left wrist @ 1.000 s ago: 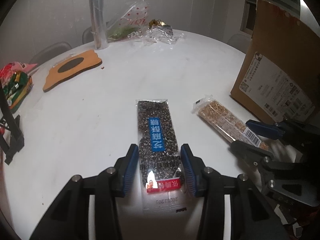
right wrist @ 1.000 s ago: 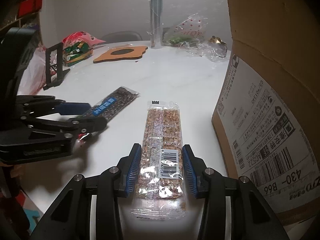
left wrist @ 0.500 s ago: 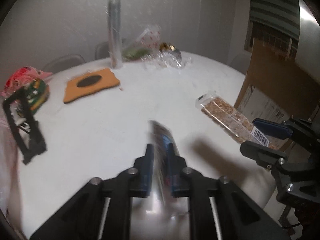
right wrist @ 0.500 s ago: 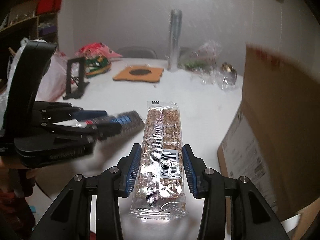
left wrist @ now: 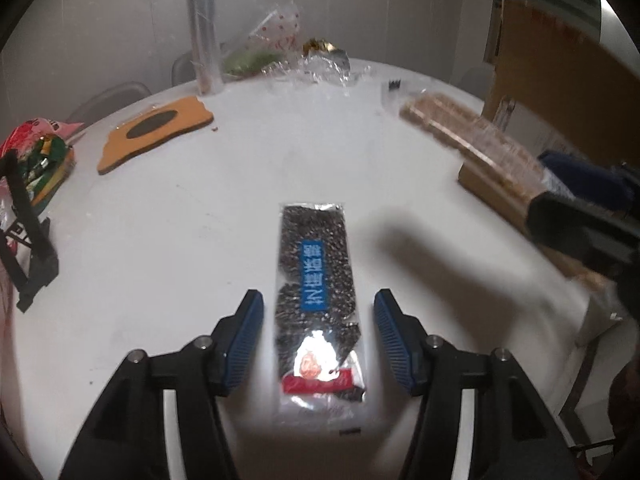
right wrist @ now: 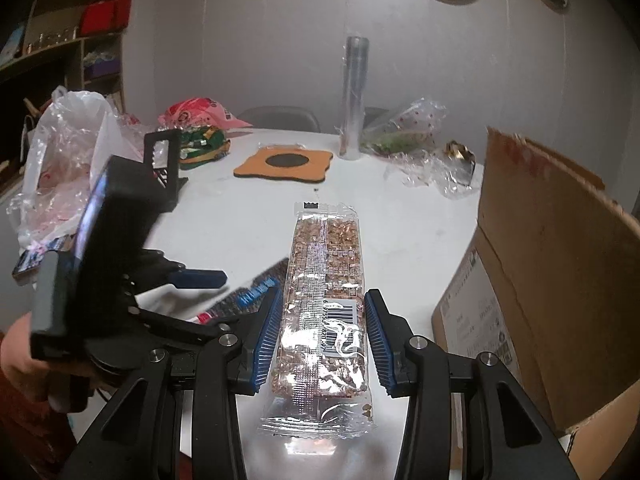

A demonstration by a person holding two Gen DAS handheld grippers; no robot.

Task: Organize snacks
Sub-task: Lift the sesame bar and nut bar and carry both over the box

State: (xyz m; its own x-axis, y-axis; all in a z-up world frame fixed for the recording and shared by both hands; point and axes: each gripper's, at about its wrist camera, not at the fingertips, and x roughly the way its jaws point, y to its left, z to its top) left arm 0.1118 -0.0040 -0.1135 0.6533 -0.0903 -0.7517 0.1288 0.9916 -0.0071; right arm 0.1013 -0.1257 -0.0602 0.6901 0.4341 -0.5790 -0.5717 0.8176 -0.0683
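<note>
Gripping the peanut bar [right wrist: 326, 308], right gripper [right wrist: 324, 340]; left gripper [left wrist: 318, 336] gapes around sesame bar [left wrist: 316, 280].

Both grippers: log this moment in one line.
left gripper open | sesame bar loose between jaws | right gripper shut on peanut bar | cardboard box to its right

Black sesame bar [left wrist: 316, 280], blue label [left wrist: 314, 278]

left black two-finger gripper with blue pads [left wrist: 318, 338]: jaws spread wide, clear gaps either side of the dark sesame bar packet [left wrist: 316, 280], no contact. right black two-finger gripper with blue pads [right wrist: 322, 334]: pads pressed on both edges of that gripper's clear-wrapped nut bar [right wrist: 324, 300], raised beside the left unit
</note>
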